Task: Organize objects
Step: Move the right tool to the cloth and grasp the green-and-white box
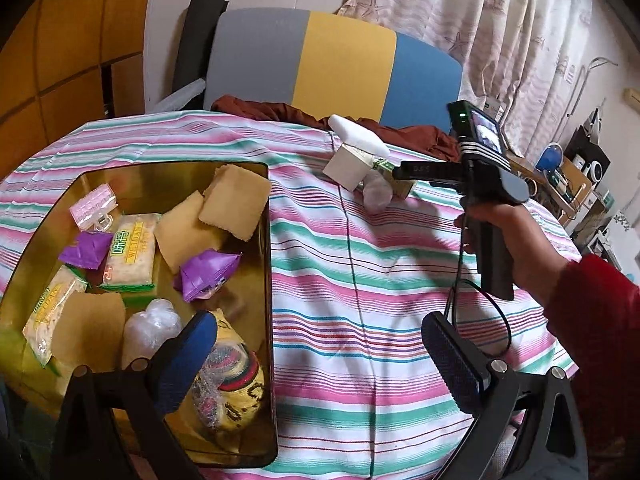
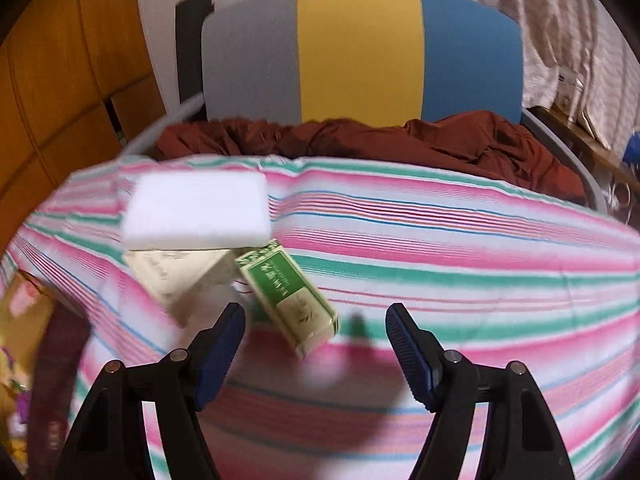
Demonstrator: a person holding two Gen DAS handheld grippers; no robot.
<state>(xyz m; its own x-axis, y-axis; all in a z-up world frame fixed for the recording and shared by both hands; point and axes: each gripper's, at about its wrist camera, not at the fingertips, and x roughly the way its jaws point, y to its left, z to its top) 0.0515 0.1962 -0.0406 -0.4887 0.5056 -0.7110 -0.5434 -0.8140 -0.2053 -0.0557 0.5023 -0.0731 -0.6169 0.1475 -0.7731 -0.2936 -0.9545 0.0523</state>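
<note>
A gold tin (image 1: 269,240) on the left of the striped table holds snack packets (image 1: 130,254), purple sachets (image 1: 208,274), tan squares (image 1: 236,204) and a pink clip (image 1: 94,202). My left gripper (image 1: 320,360) is open, its left finger over the tin's near corner and its right finger over the cloth. At the table's far side a white foam block (image 2: 196,210) rests on a cream box (image 2: 180,272), beside a green box (image 2: 288,296). My right gripper (image 2: 315,316) is open, and the green box's near end lies just ahead of its fingers, untouched.
A chair (image 1: 300,60) with a grey, yellow and blue back stands behind the table, with a rust-brown cloth (image 1: 280,110) on its seat. A hand in a red sleeve (image 1: 516,248) holds the right gripper. A cluttered desk (image 1: 568,176) is at far right, a curtain behind.
</note>
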